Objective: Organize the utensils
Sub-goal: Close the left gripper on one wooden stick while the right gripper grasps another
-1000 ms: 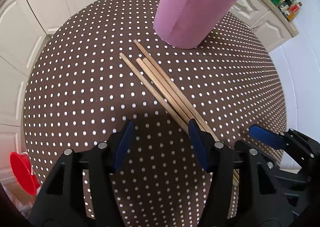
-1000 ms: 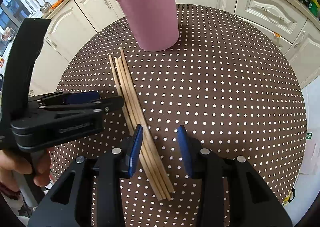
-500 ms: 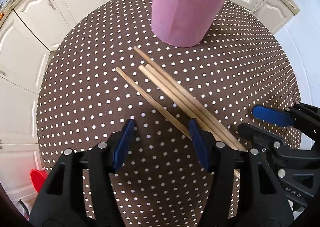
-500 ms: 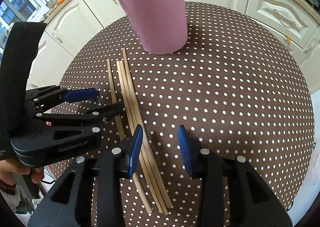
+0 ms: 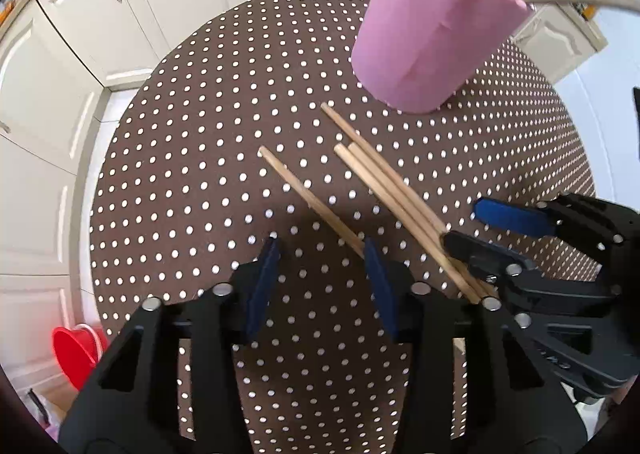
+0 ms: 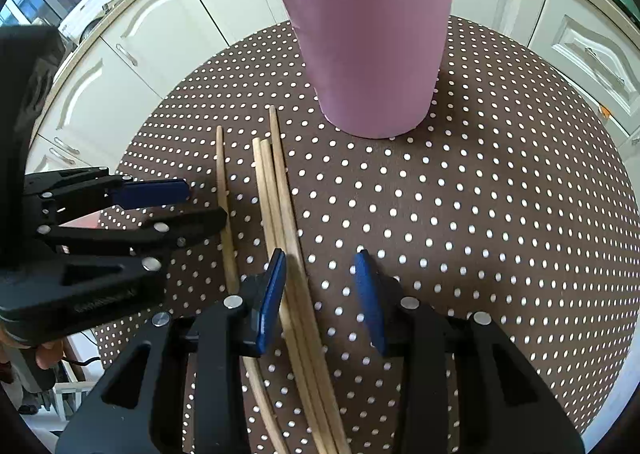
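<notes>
Several wooden chopsticks lie on the round brown dotted table (image 5: 192,182). Three of them (image 6: 280,206) lie bunched, and a single chopstick (image 6: 223,174) lies apart to their left. My right gripper (image 6: 320,258) is open and straddles the bunch (image 5: 400,190), which runs close along its left pad without being pressed. My left gripper (image 5: 320,254) is open with its jaws closing on nothing. The single chopstick (image 5: 304,198) slips under its right fingertip. From the right wrist view the left gripper (image 6: 206,202) comes in from the left. A pink cup (image 5: 432,42) (image 6: 372,46) holding wooden utensils stands just beyond the chopsticks.
White kitchen cabinets (image 5: 80,54) ring the table beyond its far edge. A red bucket (image 5: 76,354) stands on the floor at the lower left. A person's hand (image 6: 44,358) holds the left gripper's handle. Bare tablecloth (image 6: 500,214) lies right of the chopsticks.
Both grippers have come closer to the cup and the tabletop. The left jaws have narrowed. The single chopstick now lies farther from the other three, which sit between the right jaws.
</notes>
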The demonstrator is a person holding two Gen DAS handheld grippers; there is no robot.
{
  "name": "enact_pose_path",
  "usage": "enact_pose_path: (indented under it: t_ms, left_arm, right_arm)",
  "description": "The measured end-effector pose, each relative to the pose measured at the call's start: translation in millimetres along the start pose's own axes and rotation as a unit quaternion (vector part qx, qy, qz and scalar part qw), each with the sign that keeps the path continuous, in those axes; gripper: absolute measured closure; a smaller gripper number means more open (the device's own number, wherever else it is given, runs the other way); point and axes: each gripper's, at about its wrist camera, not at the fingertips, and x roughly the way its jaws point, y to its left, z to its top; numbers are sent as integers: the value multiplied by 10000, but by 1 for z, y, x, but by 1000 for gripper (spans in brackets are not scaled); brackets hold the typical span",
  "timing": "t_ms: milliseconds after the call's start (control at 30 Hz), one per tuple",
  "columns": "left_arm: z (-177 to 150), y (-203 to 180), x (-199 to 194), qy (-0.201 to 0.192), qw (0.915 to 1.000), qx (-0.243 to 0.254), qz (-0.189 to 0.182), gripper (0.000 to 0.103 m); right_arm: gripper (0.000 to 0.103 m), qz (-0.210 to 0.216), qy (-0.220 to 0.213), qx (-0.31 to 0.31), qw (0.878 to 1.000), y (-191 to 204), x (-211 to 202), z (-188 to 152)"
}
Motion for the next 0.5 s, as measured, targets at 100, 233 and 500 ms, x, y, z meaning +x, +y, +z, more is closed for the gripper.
enact_pose_path:
  t_ms: [100,233,500]
  left_arm:
    - [8,-2,4,-21,10000,34,-22,72]
    - [16,-8,7,-30,9998,177,73,75]
    - [14,-27,15,-4,9994,344,-65,84]
  right_arm:
    - [72,-30,20,-111,9999,1,4,6]
    - [74,-127,96,-250,9996,7,8,21]
    - [87,-353,478,-408,9974,18,17,38]
